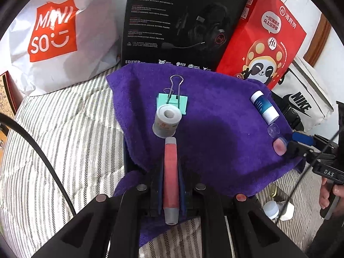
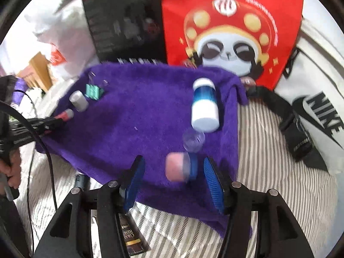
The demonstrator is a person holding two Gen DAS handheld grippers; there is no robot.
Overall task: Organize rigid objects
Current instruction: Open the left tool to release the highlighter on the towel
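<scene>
The left hand-held gripper (image 1: 171, 185) is clamped tight on a slim pink tube (image 1: 171, 172) with grey ends, lying lengthwise between its blue pads. Just beyond the tube's tip, at twelve o'clock, stands one small white roll (image 1: 167, 120) with a hollow core, and touching that, one mint-green binder clip (image 1: 173, 102) with wire handles.

The right hand-held gripper (image 2: 172, 176) has its ribbed blue pads spread well apart, pressing on nothing; one pink round cap (image 2: 177, 168) lies between them, nearer the right pad. At twelve o'clock from it sit one clear domed cap (image 2: 193, 140) and one cylindrical blue-and-white bottle (image 2: 204, 105).

All rest on a fuzzy purple towel (image 1: 215, 150) over a striped bed cover (image 1: 64, 129). Behind, four packages: a white "MINISO" bag (image 1: 53, 32), a black "HECATE"/"EDIFIER" headset box (image 1: 182, 21), a red panda-print bag (image 1: 262, 38), a white "NIKE" bag (image 1: 301, 101).
</scene>
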